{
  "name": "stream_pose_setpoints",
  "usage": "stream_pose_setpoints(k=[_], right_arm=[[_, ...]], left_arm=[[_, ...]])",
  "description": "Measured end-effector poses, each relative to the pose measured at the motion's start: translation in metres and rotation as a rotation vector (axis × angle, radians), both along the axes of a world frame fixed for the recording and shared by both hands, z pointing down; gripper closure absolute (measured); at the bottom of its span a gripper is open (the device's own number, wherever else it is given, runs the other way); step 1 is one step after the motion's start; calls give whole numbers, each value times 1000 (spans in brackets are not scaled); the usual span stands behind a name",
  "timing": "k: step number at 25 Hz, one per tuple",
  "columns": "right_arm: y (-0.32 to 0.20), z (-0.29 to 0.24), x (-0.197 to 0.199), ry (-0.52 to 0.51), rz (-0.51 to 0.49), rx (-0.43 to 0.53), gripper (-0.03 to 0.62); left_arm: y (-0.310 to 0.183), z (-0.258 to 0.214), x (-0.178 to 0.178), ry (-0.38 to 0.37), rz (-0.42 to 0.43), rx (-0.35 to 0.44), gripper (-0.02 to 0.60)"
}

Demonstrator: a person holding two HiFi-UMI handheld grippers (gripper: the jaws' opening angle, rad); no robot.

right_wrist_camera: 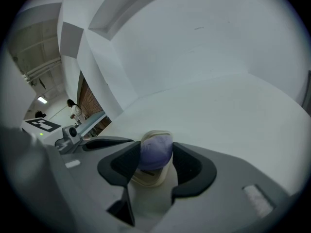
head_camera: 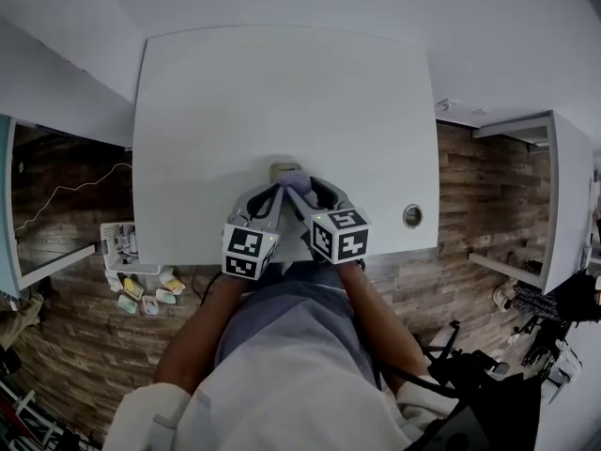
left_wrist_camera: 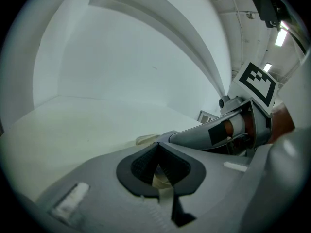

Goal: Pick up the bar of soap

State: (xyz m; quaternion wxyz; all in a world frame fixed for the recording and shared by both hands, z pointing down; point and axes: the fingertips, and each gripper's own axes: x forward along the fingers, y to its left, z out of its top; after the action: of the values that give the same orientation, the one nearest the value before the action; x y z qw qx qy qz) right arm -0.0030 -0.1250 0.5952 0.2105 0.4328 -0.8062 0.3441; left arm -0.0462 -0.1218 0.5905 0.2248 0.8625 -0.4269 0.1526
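Observation:
A purple bar of soap [right_wrist_camera: 156,151] lies on a beige soap dish [right_wrist_camera: 147,178] near the front edge of the white table [head_camera: 282,92]. My right gripper [right_wrist_camera: 155,160] straddles the soap, jaws spread wide; the bar fills the gap and sits close to both pads. In the head view the soap [head_camera: 294,180] and dish [head_camera: 282,169] show just beyond both grippers' tips. My left gripper [left_wrist_camera: 156,149] is beside the right one, pads meeting at the tips with nothing in them; the dish [left_wrist_camera: 146,140] peeks out just past it.
A round cable hole [head_camera: 412,216] sits in the table at the front right. On the wooden floor to the left stands a white basket [head_camera: 120,245] with small packets beside it. A person [right_wrist_camera: 75,111] stands far off in the right gripper view.

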Motion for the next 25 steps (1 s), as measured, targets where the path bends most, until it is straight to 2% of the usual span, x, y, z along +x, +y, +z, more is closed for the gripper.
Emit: stream_pose_setpoints(k=[11, 17, 25], right_arm=[[-2, 0, 3, -35, 15, -6, 405], [-5, 2, 0, -97, 3, -50, 401], [-6, -4, 5, -158, -1, -51, 428]], left_arm=[[-2, 1, 1, -2, -1, 5, 578], [-3, -1, 0, -3, -5, 3, 578], [-2, 0, 1, -1, -15, -1, 578]])
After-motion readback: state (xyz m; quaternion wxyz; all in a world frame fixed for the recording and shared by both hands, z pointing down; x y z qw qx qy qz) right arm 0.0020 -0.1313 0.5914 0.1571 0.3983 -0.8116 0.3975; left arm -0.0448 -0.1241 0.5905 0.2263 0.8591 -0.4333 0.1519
